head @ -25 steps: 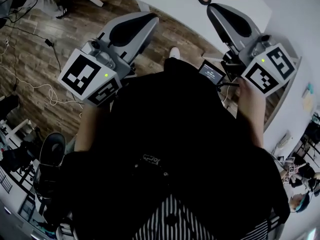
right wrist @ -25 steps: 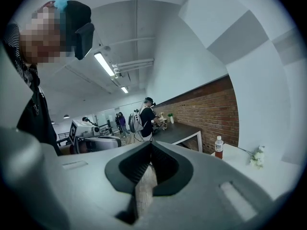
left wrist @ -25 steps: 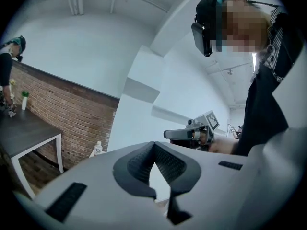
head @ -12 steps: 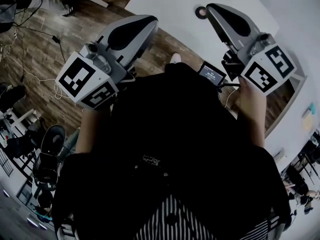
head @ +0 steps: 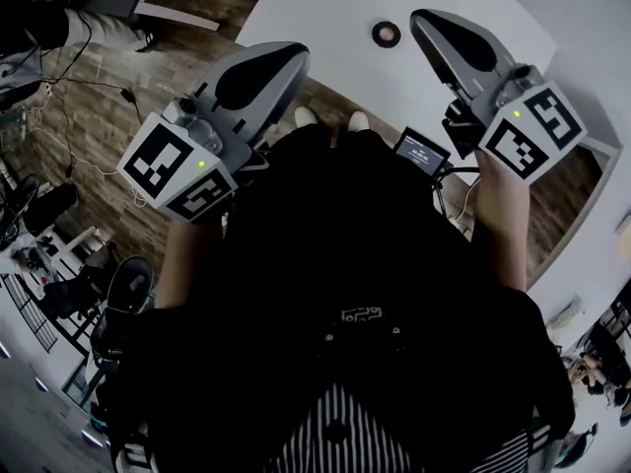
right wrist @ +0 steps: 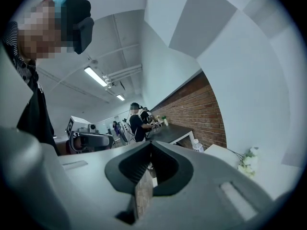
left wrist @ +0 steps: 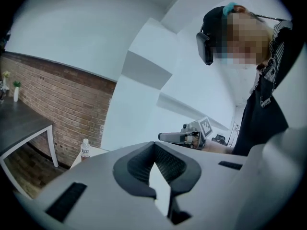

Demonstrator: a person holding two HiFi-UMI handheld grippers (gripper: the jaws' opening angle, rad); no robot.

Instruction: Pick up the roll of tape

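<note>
Tape roll [head: 386, 34] on white bench [head: 325, 13], upper centre; left hand-held gripper [head: 289, 53] and right hand-held gripper [head: 420, 17] both clenched, empty.

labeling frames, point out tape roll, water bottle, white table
tape roll [head: 378, 34], head view, dark outer ring
water bottle [left wrist: 85, 150], left gripper view, its label
white table [head: 325, 18], head view, bare top

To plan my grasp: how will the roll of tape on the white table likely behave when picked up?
The roll of tape looks small and thin, so it is probably light. It lies flat on the white table, so it should not roll unless tipped on edge.
</note>
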